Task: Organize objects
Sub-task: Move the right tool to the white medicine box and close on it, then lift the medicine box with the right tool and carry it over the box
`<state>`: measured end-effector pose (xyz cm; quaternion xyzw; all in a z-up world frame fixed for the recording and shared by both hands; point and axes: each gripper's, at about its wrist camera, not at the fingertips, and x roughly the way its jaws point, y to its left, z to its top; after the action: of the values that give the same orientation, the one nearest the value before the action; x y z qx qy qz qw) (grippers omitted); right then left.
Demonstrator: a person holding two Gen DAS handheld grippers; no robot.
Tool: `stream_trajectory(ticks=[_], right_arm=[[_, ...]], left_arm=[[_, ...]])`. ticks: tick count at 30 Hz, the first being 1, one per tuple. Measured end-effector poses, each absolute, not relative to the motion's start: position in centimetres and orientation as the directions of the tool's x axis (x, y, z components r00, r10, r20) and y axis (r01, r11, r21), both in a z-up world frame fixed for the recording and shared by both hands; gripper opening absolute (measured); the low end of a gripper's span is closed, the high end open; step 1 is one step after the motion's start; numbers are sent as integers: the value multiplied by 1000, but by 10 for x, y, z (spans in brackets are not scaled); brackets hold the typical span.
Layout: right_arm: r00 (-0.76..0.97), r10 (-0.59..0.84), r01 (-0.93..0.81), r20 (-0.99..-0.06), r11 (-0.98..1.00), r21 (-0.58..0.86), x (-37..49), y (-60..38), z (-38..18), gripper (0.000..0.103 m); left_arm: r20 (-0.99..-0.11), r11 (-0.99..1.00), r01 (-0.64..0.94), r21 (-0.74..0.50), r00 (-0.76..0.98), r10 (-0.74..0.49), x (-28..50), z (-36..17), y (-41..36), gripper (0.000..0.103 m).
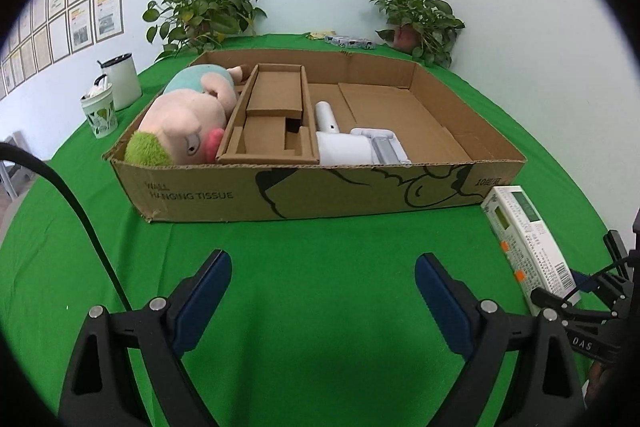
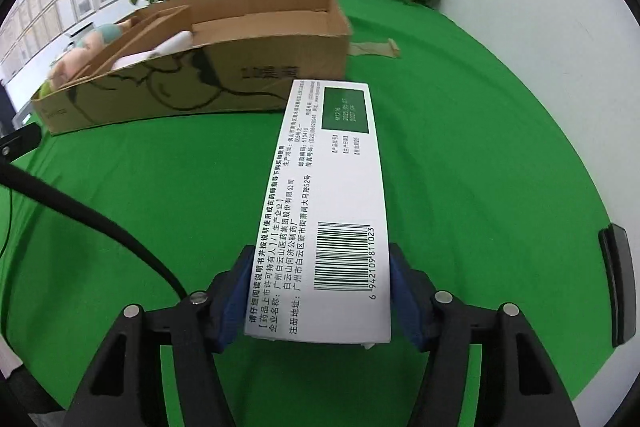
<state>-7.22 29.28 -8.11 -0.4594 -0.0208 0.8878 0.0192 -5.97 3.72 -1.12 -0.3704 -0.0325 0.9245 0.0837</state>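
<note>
A long white medicine box (image 2: pixel 328 187) with a barcode and a green panel lies on the green cloth. My right gripper (image 2: pixel 322 253) is shut on its near end, with a blue pad against each long side. The same medicine box (image 1: pixel 528 239) shows at the right of the left wrist view, beside the cardboard box's corner. My left gripper (image 1: pixel 323 261) stands open over bare cloth, in front of the shallow cardboard box (image 1: pixel 320 191). Inside lie a plush doll (image 1: pixel 184 123), a cardboard insert (image 1: pixel 272 115) and a white handheld device (image 1: pixel 352 143).
Two potted plants (image 1: pixel 200 11) (image 1: pixel 416 19) stand at the table's far edge, with a small packet (image 1: pixel 350 41) between them. A white canister (image 1: pixel 122 81) and a patterned cup (image 1: pixel 100 115) stand left of the box. A brown paper scrap (image 2: pixel 374 49) lies right of it.
</note>
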Motion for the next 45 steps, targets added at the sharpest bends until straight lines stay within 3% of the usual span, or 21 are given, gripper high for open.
stream_trajectory(ticks=[6,8,9,15,24,27,29,31,37,40,42,45], right_arm=[[-576,-154,161,-803,-984,73,-60,240,-66,62],[-571,-211,216,-794,-971,103,-59,222,-64,82],[-571,-231,236,-787,-965,112,-59,216,-64,103],[-592,-196,245,-782,-968,57,-54,205,-64,103],[-575,-198,262,-794,-964,50,-38,208,-77,101],[-578,-198,251,-792,-966,58,-37,212,-78,93],[-565,-197,242,-801,-968,67,-38,215,-82,82],[-546,-201,242,-813,-967,77,-40,216,-84,64],[-535,-294,249,-792,-951,185,-33,223,-80,64],[-520,-345,231,-781,-938,260,-35,233,-81,63],[-517,-365,228,-774,-931,287,-37,238,-81,63],[-512,-365,237,-777,-930,281,-37,238,-82,63]], left_arm=[[-684,-953,-166,-255,-666,299,-59,-14,22,93],[-681,-921,-194,-338,-625,382,-61,-18,20,93],[-680,-898,-216,-384,-591,433,-62,-21,21,93],[-630,-737,-288,-611,-387,674,-75,-47,39,93],[-576,-613,-243,-752,-211,790,-96,-72,74,93],[-570,-601,-236,-763,-192,799,-95,-77,79,93],[-569,-601,-239,-762,-195,799,-92,-77,81,93],[-566,-600,-235,-765,-201,800,-90,-77,82,93],[-558,-595,-225,-772,-209,803,-81,-77,83,89],[-558,-587,-200,-784,-185,809,-78,-81,85,72],[-554,-575,-191,-795,-154,818,-75,-85,89,54],[-567,-587,-195,-786,-151,810,-68,-87,93,45]])
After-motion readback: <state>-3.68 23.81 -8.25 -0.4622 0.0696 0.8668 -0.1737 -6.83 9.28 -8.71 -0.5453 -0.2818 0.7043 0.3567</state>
